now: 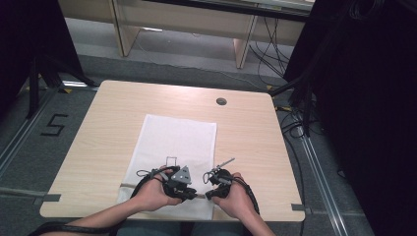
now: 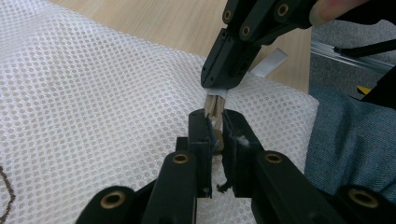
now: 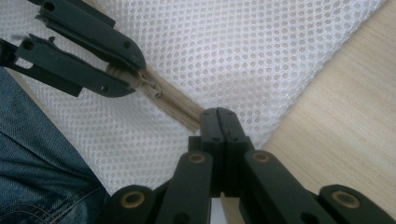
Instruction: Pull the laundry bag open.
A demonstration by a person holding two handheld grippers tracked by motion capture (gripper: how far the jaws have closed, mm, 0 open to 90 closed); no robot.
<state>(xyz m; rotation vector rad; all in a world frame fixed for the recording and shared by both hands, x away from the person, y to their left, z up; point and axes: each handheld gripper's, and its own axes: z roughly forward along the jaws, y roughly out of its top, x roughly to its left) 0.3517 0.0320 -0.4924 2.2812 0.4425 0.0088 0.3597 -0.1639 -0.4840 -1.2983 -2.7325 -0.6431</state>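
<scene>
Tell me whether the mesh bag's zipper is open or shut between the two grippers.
Shut there: in the right gripper view the zipper runs as one closed beige strip between the left gripper and right gripper.

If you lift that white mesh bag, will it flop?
Probably yes. The white mesh bag lies flat and looks like thin, holey fabric, so it would likely sag and feel light. Its beige zipper edge may stay slightly stiffer.

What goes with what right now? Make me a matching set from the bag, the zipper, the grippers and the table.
1. mesh bag
2. zipper
3. table
4. right gripper

a. light wood
b. beige, pinched at both ends
c. white, flat on the table
d. shut on the zipper's end

Pairs: 1-c, 2-b, 3-a, 4-d. The left gripper grips the zipper too.
</scene>
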